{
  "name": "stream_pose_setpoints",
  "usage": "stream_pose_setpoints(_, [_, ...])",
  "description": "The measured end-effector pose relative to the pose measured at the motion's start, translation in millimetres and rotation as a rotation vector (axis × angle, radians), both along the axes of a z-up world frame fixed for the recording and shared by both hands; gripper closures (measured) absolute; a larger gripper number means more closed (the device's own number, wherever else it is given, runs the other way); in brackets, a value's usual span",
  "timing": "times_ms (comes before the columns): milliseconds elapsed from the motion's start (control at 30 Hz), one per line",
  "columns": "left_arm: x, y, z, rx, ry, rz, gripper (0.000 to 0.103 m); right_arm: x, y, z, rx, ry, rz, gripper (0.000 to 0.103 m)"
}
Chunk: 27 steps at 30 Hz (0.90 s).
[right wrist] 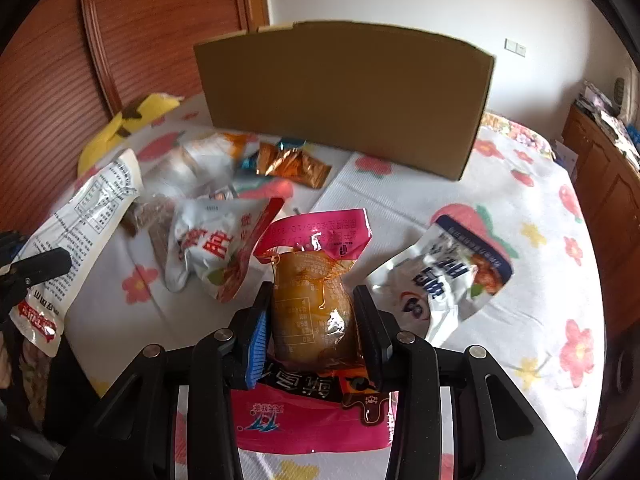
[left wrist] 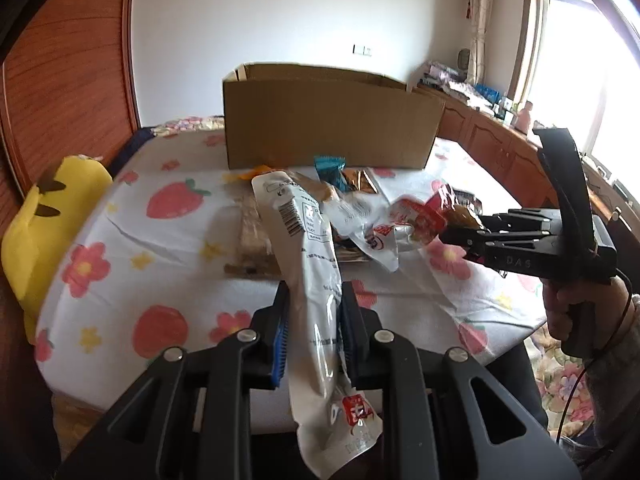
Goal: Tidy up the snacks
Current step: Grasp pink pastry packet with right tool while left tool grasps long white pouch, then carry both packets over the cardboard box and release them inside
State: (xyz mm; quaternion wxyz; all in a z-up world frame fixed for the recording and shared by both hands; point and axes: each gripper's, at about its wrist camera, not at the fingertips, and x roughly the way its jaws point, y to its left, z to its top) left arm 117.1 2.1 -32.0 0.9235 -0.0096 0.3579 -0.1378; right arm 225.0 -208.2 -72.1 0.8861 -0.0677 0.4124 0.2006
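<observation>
- The left gripper (left wrist: 314, 328) is clamped on a long white snack pouch (left wrist: 310, 264), lifted above the table; a barcode and small print show near its top, a red seal near its bottom, none of it legible.
- The right gripper (right wrist: 314, 334) is closed on a pink-edged snack packet (right wrist: 312, 304) with a brownish filling; the upside-down printing cannot be made out.
- On the strawberry-print tablecloth (right wrist: 520, 320) lie a white-and-red pouch (right wrist: 212, 252) with large red Chinese characters and, well apart, a white-and-navy pouch (right wrist: 448, 276).
- Orange foil sachets (right wrist: 294, 164) lie just before the open cardboard box (right wrist: 344, 96).
- "DAS" is embossed on the right gripper's body.
</observation>
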Motion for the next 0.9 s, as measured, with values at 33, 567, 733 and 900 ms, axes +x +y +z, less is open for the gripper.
stream_pose_setpoints(33, [-0.3, 2.5, 4.4, -0.001, -0.011, 0.004, 0.083, -1.2, -1.2, 2.6, 0.005, -0.003, -0.003, 0.064])
stream_pose_setpoints(567, [23.1, 16.1, 46.3, -0.019, -0.109, 0.013, 0.083, -18.3, -4.6, 59.6, 0.029, -0.096, 0.013, 0.064])
stream_pose_setpoints(733, [40.1, 14.7, 59.4, -0.016, -0.137, 0.005, 0.082, -14.0, -8.7, 74.4, 0.030, -0.120, 0.012, 0.063])
stream_pose_setpoints(900, [56.8, 13.5, 68.8, -0.011, -0.159, -0.003, 0.082, -3.7, -12.7, 86.9, 0.033, -0.139, 0.013, 0.063])
